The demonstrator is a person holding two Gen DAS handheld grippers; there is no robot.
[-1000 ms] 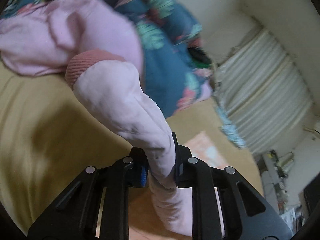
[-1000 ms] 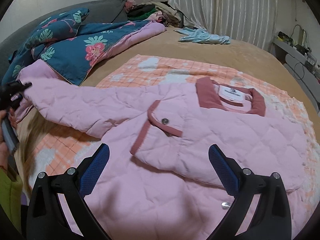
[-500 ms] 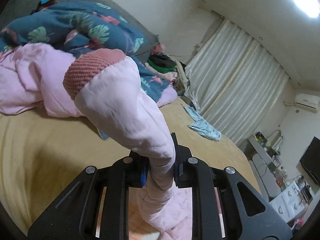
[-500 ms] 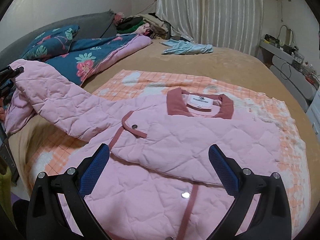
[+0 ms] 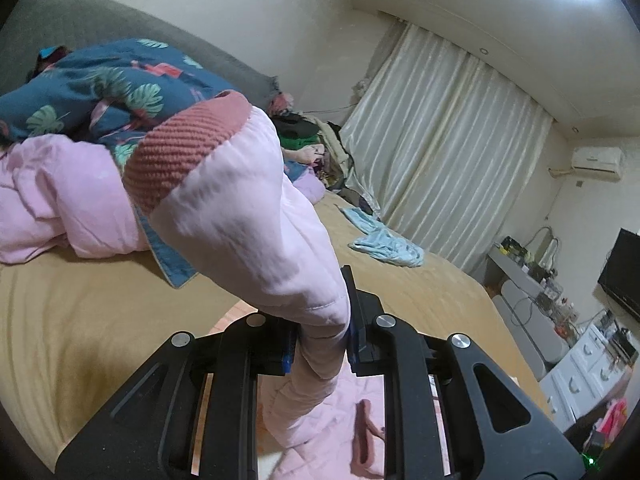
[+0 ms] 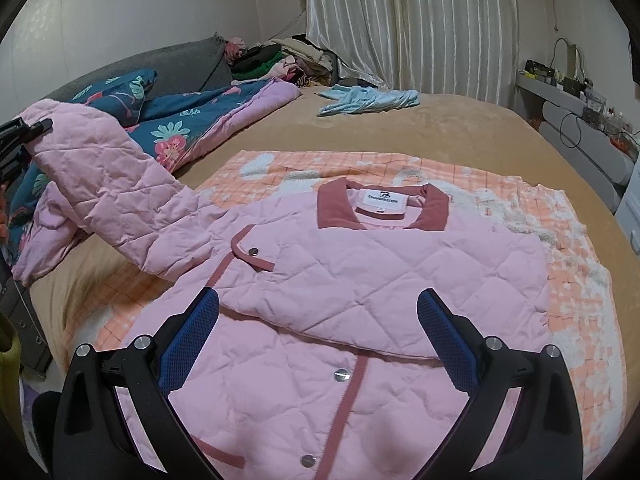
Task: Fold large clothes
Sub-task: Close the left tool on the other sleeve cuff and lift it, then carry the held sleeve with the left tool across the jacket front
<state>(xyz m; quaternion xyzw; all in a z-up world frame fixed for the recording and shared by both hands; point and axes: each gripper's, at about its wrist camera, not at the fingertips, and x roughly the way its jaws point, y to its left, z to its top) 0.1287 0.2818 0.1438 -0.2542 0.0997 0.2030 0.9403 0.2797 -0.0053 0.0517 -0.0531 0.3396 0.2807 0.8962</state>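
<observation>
A pink quilted jacket [image 6: 360,280] with dark-pink trim lies front up on an orange checked blanket [image 6: 568,264], its right side folded in over the chest. My left gripper [image 5: 322,344] is shut on the jacket's left sleeve [image 5: 272,240], which rises up past the camera and ends in a ribbed dark-pink cuff [image 5: 180,152]. In the right wrist view that sleeve [image 6: 104,184] is lifted off the bed at the left, with the left gripper [image 6: 24,132] at its end. My right gripper [image 6: 318,340] hovers open above the jacket's lower front, holding nothing.
The tan bed [image 6: 460,128] carries a blue floral quilt [image 6: 172,128], a pink garment [image 5: 52,200], a light-blue cloth [image 6: 368,100] and a clothes pile [image 6: 280,60] near the curtains. A desk [image 6: 580,112] and white drawers [image 5: 588,368] stand at the right.
My left gripper has lifted the sleeve up off the bed and rolled, so the room now shows more level. The right gripper has drawn back a little over the jacket, still open.
</observation>
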